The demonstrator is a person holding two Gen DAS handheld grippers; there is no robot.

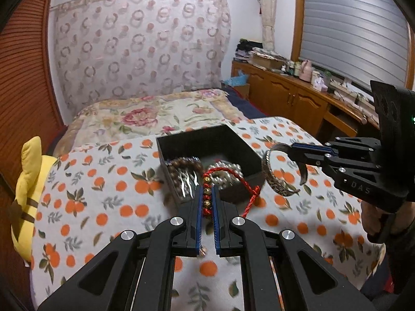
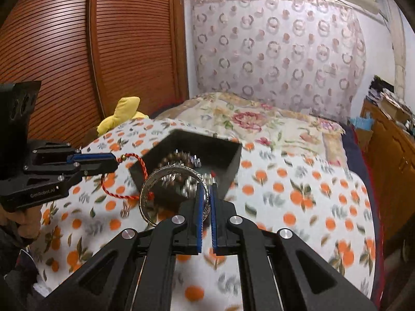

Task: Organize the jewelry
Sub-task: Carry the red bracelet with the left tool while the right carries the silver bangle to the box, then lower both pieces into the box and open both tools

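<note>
Both grippers loaded, held above the cloth beside the box.
Left gripper (image 1: 207, 194) pinched tight on red cord bracelet (image 1: 207, 194), its loop trailing over the box (image 1: 249, 153) edge. Right gripper (image 2: 206, 194) clamped on silver bangle (image 2: 155, 181), just in front of the box; bead strands (image 1: 181, 171) lie inside.

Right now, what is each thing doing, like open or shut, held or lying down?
Left gripper: fingers shut on the red cord bracelet.
Red cord bracelet: held up, its loop dangling.
Right gripper: fingers shut on the silver bangle.
Silver bangle: held up above the cloth.
Black box: open, no lid on it.
Bead bracelets: lying inside the box.
</note>
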